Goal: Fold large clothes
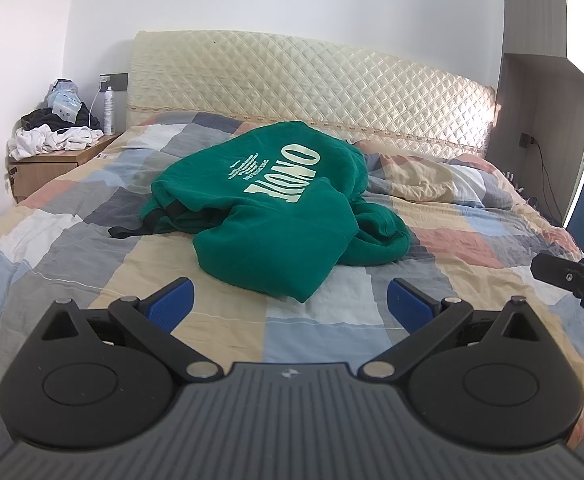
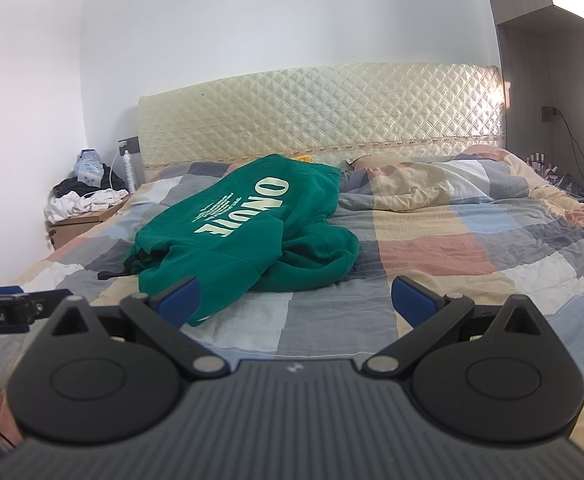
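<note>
Sweatshirt (image 1: 276, 208), green and crumpled (pale lettering facing up), lies in a heap on the patchwork quilt (image 1: 72, 240), straight ahead of the left gripper (image 1: 290, 306) and ahead and a little left of the right gripper (image 2: 295, 300). Both grippers hover over the quilt with their blue fingers spread wide, holding nothing. The sweatshirt's nearest hem points toward the left gripper, just beyond its fingertips. Flat quilt lies bare to either side of the heap. Behind it stands the padded headboard (image 1: 292, 80); far left, a cluttered nightstand (image 1: 48, 164).
</note>
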Action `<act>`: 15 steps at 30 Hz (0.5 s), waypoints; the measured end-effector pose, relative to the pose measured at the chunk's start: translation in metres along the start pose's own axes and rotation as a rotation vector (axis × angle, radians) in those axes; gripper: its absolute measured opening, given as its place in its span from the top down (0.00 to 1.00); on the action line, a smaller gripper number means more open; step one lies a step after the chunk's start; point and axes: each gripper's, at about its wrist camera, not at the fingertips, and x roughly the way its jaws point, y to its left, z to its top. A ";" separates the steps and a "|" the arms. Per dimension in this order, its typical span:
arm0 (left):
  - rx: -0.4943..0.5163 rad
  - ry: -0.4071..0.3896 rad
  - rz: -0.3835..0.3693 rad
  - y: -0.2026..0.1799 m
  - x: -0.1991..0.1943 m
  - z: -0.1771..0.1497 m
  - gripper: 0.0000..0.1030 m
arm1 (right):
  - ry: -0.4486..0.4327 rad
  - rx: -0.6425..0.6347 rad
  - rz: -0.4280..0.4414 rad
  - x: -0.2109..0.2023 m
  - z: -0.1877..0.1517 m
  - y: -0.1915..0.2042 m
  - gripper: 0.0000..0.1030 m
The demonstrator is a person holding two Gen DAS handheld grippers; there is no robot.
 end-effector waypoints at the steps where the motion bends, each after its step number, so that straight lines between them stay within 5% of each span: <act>1: 0.001 0.000 0.000 0.000 0.000 0.000 0.00 | -0.001 0.000 -0.001 0.000 0.000 0.000 0.00; 15: 0.001 0.001 0.001 0.000 0.000 -0.001 0.00 | 0.002 0.003 -0.001 0.001 -0.001 0.000 0.00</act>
